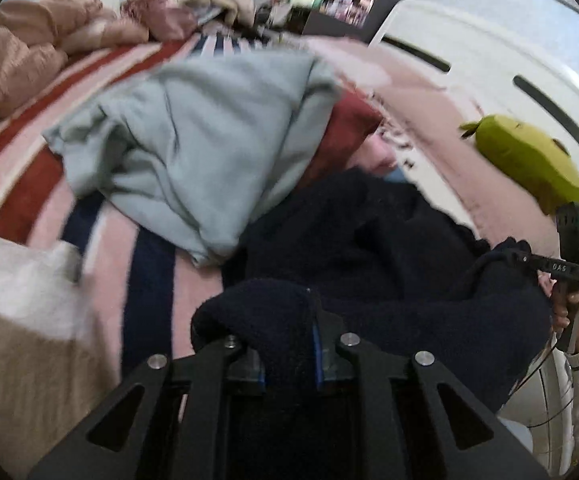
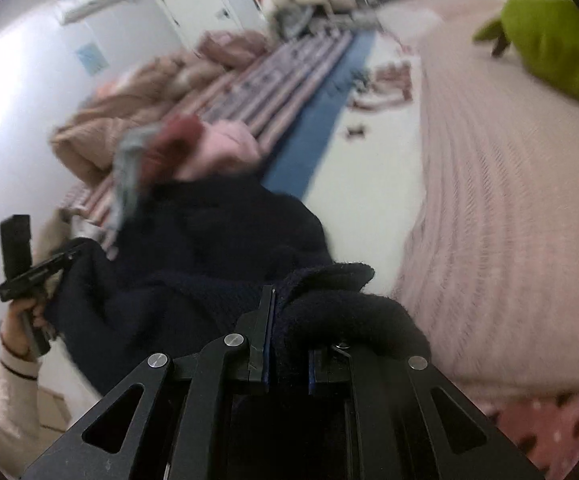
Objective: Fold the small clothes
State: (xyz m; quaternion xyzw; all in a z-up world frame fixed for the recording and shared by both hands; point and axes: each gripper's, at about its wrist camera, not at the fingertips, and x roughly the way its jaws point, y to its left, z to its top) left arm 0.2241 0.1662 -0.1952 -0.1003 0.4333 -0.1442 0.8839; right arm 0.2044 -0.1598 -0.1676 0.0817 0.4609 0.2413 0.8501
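A: The dark navy garment hung stretched between the two claws, above the striped blanket on the bed, with its far part draped toward the heap of other clothes. The left gripper was pinching one fuzzy edge of it, and the right gripper was pinching another edge; cloth bulged over both sets of fingers.

B: So which step was that?

A: I'd judge it was the lift and spread: getting the piece clear of the pile before any fold. The next move likely called for carrying it to a bare stretch of bed and laying it flat, keeping both pinches firm so no corner slipped.

B: Did the views differ?

A: Yes. The left wrist view showed the pale blue-grey garment lying just beside the navy one, and the right claw's handle in a hand with a cream sleeve. The right wrist view showed the pink knitted cover, open and free, and a lime-green cushion. Both were blurred.
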